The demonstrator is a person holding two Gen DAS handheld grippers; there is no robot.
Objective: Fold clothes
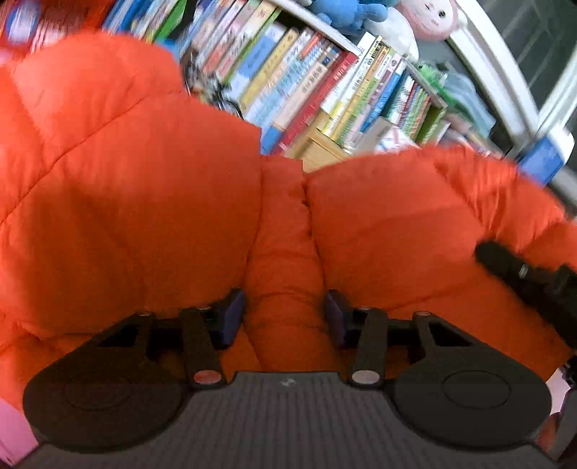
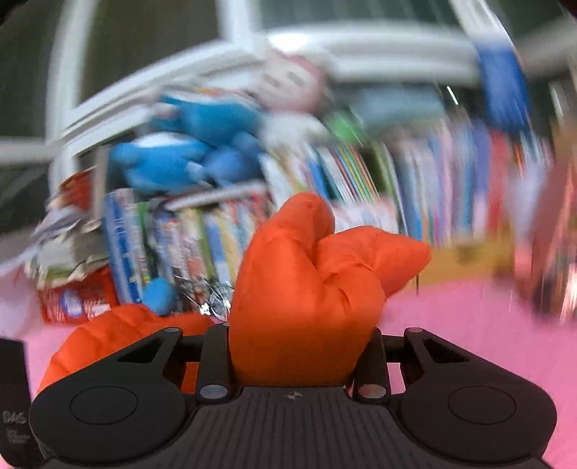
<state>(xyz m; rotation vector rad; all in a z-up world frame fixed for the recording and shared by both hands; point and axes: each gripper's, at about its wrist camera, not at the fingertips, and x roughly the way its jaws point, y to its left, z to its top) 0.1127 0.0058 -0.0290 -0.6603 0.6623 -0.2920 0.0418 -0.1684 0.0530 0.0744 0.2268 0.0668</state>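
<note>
Ribbed grey gripper bodies fill the bottom of both wrist views; straight ahead of each lies the puffy orange quilted down jacket (image 1: 144, 202), slick nylon in fat stitched baffles. Left gripper (image 1: 285, 321): jaws narrowed onto a soft roll of jacket between the blue-faced pads (image 1: 232, 317), which press its flanks; the roll runs lengthwise away from the gripper, with big padded panels bulging to either side. Right gripper (image 2: 301, 357): jaws pinched on a bunched wad of the same jacket (image 2: 306, 288), which stands up out of them in two rounded lobes, while another fold droops low on the left. In the left view a black finger (image 1: 519, 270) at the right edge, likely the right gripper, meets the jacket's far panel, so the two grips look near each other across the garment. Judgement: jacket hangs gathered between both hands, neither nearer; the fold turns on spreading that span. Below lies a pink soft mat (image 2: 487, 332). Beyond, a wooden shelf of upright colourful books (image 1: 324, 83), a blue plush toy (image 2: 187, 158), a pink-faced doll (image 1: 429, 18), white window frame (image 1: 512, 83). Right view heavily blurred.
</note>
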